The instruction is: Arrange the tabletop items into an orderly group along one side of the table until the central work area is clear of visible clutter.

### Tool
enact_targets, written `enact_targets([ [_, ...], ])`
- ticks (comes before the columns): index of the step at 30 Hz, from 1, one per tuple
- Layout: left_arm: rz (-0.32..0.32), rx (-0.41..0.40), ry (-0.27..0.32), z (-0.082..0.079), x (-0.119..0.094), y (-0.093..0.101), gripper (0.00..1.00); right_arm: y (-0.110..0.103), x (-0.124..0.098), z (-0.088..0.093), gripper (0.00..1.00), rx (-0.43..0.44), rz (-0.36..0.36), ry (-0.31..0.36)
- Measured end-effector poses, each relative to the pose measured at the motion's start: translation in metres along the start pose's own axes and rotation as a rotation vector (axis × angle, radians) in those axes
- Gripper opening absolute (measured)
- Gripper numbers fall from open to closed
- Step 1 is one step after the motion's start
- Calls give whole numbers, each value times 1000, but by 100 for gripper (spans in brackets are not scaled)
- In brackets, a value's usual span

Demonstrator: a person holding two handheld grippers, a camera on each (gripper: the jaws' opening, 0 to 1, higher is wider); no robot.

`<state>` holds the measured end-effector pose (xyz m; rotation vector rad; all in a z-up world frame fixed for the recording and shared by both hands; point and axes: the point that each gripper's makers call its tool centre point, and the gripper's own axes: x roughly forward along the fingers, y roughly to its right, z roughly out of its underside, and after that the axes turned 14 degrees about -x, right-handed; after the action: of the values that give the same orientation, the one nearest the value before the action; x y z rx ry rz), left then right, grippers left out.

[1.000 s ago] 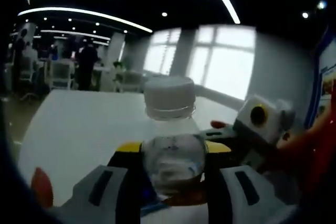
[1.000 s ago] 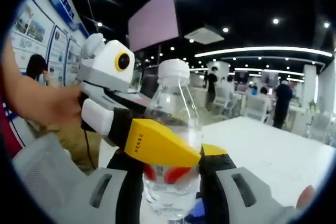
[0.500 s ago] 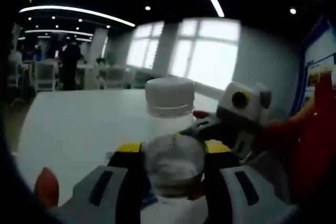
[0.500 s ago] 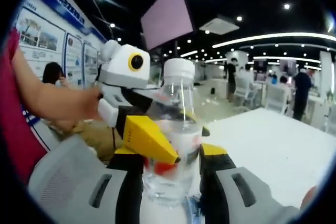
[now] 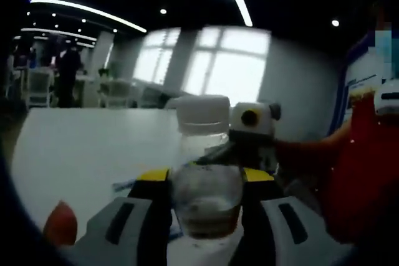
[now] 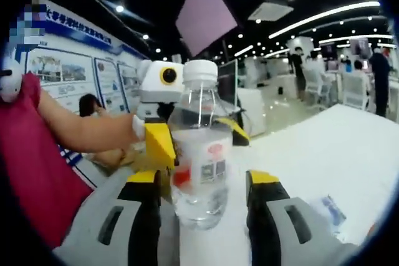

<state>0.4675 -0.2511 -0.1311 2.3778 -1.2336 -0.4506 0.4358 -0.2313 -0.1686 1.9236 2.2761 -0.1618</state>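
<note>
The clear bottle (image 6: 199, 154), white-capped and partly filled with water, stands upright on the white counter (image 6: 336, 147); the left claw (image 5: 206, 182) pinches its body; the right claw (image 6: 202, 185) is spread either side of it, apart from its walls.

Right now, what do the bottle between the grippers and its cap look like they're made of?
The bottle looks like thin clear plastic with a glossy finish: the room shows through its wall and highlights glint on it. A printed label wraps the middle. The cap appears to be opaque white plastic with a matt look, and there seems to be a ring under it. The table looks like smooth white laminate, though that is less certain.
</note>
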Motion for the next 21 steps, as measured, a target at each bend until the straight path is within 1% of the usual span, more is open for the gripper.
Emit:
enact_targets([
  [1,25,6,-6,-1,-1,5,40,-3,1,-2,53,11,-25,7],
  [3,57,20,-15,-3,-2,11,40,-13,4,-9,53,21,-99,32],
  [5,79,24,-30,-2,-2,16,40,-17,7,-15,53,23,-136,44],
  [6,101,26,-32,-2,-3,20,40,-22,9,-17,53,40,-180,44],
  [8,126,21,-35,-3,-4,24,40,-20,12,-18,50,32,-184,39],
  [9,125,22,-29,-4,-4,23,40,-21,15,-18,48,27,-191,31],
  [15,154,20,-22,-7,-11,26,40,-19,23,-21,41,-14,-195,39],
  [19,163,21,-21,-8,-15,24,40,-20,29,-23,40,-19,-198,40],
  [21,165,52,-25,-9,-17,24,40,-19,32,-24,40,-54,-191,42],
])
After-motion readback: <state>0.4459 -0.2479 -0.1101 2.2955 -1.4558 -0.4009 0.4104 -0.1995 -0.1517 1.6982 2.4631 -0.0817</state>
